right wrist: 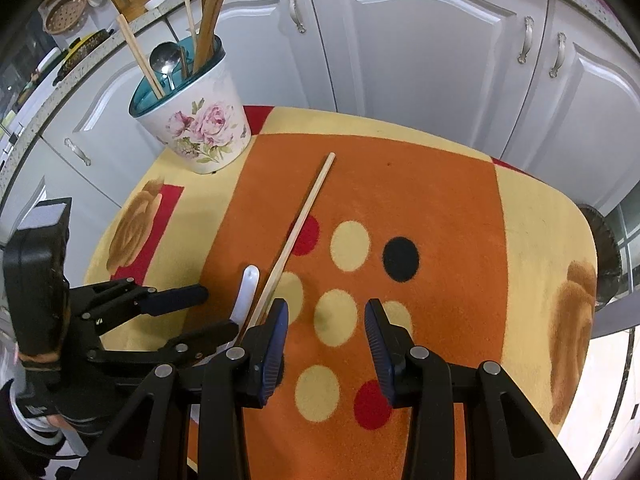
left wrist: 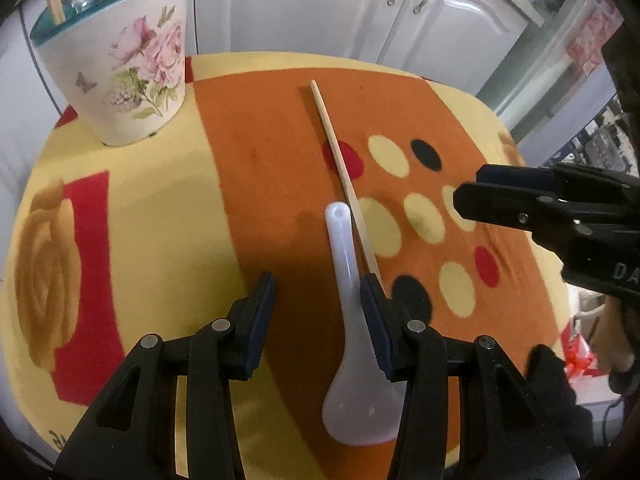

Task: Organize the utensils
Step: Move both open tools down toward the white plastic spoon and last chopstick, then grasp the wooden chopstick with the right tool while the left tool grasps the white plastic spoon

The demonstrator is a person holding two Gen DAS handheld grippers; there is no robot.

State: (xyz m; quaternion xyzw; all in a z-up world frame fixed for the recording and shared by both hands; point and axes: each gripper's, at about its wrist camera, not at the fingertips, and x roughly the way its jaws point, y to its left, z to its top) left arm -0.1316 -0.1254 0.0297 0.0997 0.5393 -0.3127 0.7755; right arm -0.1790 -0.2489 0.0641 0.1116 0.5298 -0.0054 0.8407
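Below you, the table [right wrist: 532, 200] wears a bright orange and yellow cloth, and a floral utensil pot [right wrist: 200, 136] stands at its far left corner, already holding a metal spoon, chopsticks and wooden tools. Your left tool [left wrist: 316, 292] hovers half open over the white plastic spoon [left wrist: 348, 320], which lies flat on the cloth with nothing gripped; its handle runs away from you between the two fingers, closer to the right-hand one, and its bowl sits nearest the camera. Your right tool [right wrist: 326, 320] hangs just beside it, also partly open and empty, over the spotted patch. A single wooden chopstick [left wrist: 340, 164] lies alongside the spoon, its near end touching or almost touching the handle, its long axis angled toward the pot. Your left hand is plainly the nearer to the spoon. Whether the right-hand finger already touches the handle cannot be told, and the chopstick's near tip is hidden behind that finger.
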